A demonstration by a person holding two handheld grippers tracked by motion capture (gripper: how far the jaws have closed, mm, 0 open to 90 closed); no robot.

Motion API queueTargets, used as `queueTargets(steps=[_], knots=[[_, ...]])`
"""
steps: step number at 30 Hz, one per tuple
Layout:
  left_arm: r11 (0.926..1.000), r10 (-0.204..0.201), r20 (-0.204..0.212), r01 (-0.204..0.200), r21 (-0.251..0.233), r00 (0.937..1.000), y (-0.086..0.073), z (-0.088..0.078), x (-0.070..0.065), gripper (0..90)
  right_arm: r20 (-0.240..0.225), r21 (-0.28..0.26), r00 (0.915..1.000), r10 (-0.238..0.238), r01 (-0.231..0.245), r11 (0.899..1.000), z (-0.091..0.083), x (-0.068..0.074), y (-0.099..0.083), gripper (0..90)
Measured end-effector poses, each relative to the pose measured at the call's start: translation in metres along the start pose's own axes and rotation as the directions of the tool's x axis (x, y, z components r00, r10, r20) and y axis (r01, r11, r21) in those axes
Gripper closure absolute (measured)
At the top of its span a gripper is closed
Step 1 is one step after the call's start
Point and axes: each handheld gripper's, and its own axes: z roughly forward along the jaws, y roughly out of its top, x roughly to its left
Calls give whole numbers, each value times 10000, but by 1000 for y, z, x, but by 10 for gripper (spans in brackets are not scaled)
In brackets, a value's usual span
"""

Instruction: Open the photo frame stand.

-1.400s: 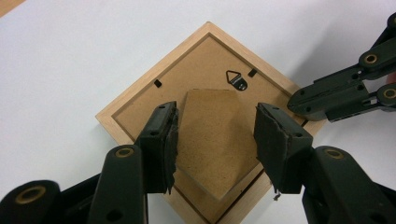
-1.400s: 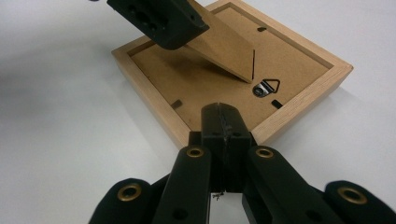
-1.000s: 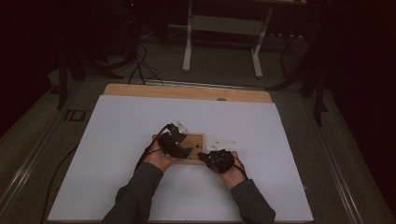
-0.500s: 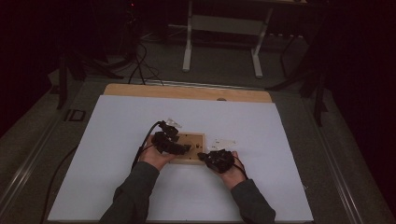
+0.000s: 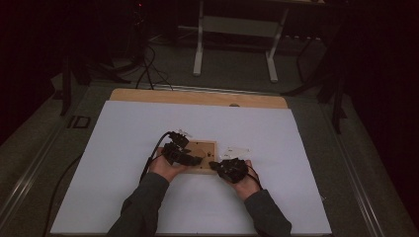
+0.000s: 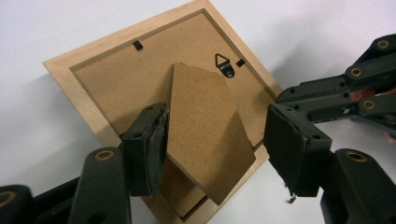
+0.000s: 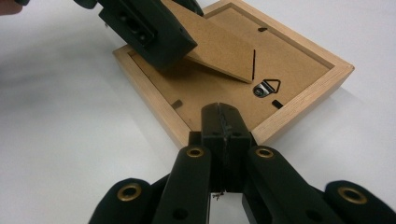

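Left gripper [image 6: 212, 144] hovers over frame back, jaws apart, just been closing slightly, straddling raised cardboard stand [image 6: 205, 135] without pressing it. Right gripper [image 7: 223, 128] low at frame's corner, jaws together, nothing between. One wooden picture frame [image 5: 203, 157] face down mid-table [image 5: 123, 148]; one metal hanger [image 7: 267, 87]; two hands.

Dim, dark-edged high view; gripper views bright, sharp, softly shadowed.
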Motion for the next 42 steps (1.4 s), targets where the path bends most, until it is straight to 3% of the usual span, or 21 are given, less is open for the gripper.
queueTargets(steps=[3, 10, 14, 17, 24, 30, 33, 42], knots=[[9998, -204, -6, 204, -16, 9998, 0, 0, 0, 443, 0, -41, 10000, -2, 2, 10000, 0, 0, 0, 899], [9968, -804, 415, 802, 52, 9959, 2, 2, 6, 449, 10, -54, 10000, -7, 7, 10000, 0, 0, -1, 899], [9957, -923, 554, 914, 172, 9942, 2, 3, 7, 471, 5, -82, 10000, -16, 16, 10000, 0, 0, -1, 899], [9957, -917, 471, 911, 144, 9947, 3, 2, 8, 517, 9, -85, 10000, -17, 17, 10000, 0, 0, -1, 899], [9955, -943, 423, 937, 172, 9946, 4, 2, 7, 530, -4, -99, 10000, -27, 26, 9999, 0, 0, -1, 899], [9982, -500, -17, 500, 340, 9987, 4, 2, 3, 537, 48, 3, 9998, -175, 175, 9998, 0, 1, 0, 896], [9991, -308, -157, 312, 271, 9994, 3, 2, 0, 539, 15, -26, 9999, -172, 172, 9998, -1, 1, 1, 821], [9996, 296, -467, -295, 42, 9985, 2, -1, -8, 542, 295, -83, 9996, -21, 24, 10000, -8, -6, 2, 761]])
